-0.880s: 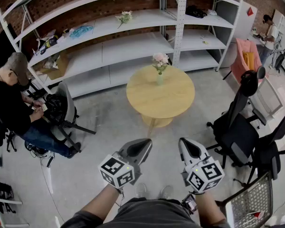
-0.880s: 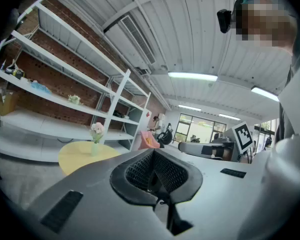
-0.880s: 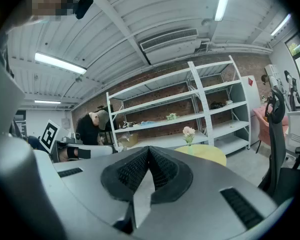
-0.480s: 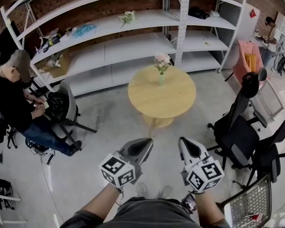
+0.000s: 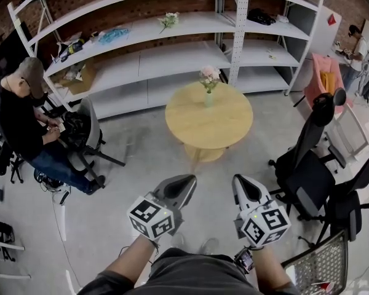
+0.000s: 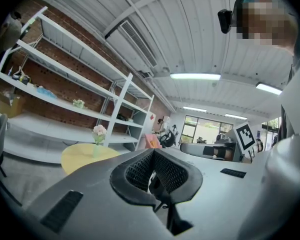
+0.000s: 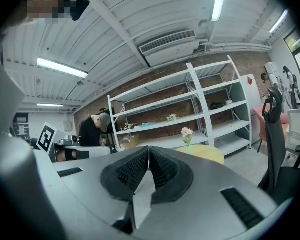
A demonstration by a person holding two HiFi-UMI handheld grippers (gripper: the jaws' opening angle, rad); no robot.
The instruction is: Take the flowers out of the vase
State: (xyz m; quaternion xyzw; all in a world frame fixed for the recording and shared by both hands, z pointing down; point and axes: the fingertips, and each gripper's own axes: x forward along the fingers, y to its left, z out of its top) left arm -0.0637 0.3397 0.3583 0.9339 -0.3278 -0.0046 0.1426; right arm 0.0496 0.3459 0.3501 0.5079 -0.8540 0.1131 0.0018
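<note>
Pink flowers [image 5: 209, 75] stand in a small pale green vase [image 5: 207, 99] near the far edge of a round wooden table [image 5: 209, 125]. The flowers [image 6: 99, 130] show small and far off in the left gripper view, and the flowers [image 7: 187, 132] likewise in the right gripper view. My left gripper [image 5: 186, 180] and right gripper [image 5: 241, 181] are held low in front of me, well short of the table. Both are shut with nothing between the jaws.
White shelving [image 5: 172, 48] runs behind the table, with another flower bunch [image 5: 169, 21] on a shelf. A seated person [image 5: 21, 121] and a chair [image 5: 86, 134] are at left. Black office chairs [image 5: 307, 158] stand at right, a wire basket [image 5: 323, 266] at bottom right.
The view has shifted slightly; the table and shelves sit a little nearer. Both grippers stay shut and in the same place.
</note>
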